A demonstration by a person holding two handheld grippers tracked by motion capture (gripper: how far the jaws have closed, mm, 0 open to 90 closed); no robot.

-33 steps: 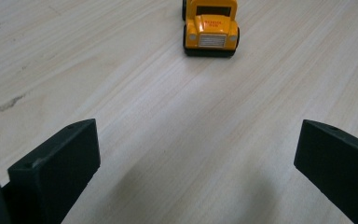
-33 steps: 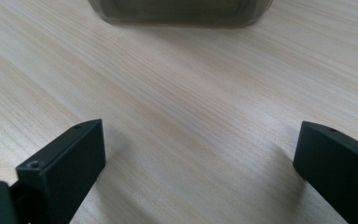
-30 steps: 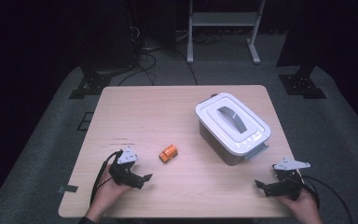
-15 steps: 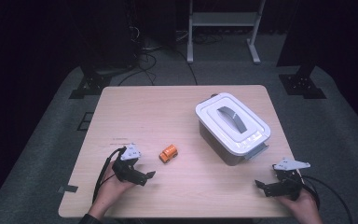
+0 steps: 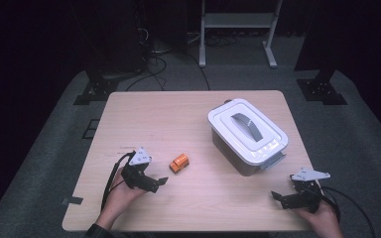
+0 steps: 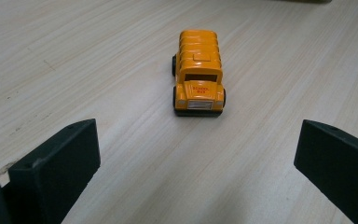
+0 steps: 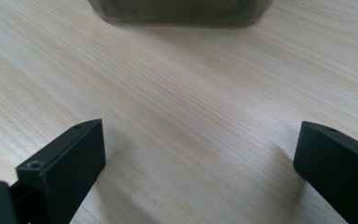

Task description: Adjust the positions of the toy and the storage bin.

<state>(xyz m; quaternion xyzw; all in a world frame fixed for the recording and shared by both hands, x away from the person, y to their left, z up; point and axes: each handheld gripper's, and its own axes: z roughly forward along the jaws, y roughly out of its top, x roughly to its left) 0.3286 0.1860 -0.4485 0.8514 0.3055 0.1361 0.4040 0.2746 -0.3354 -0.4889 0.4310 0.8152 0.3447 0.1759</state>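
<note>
You are lining up to pick up the toy bus, which sits on the table ahead of your left gripper, centred between its jaws but not yet between them. Those jaws are spread wide and hold nothing. Next, I judge, you need to push forward until the bus sits inside the jaws, then close. Your right gripper rests wide open and empty near the lidded box.
</note>
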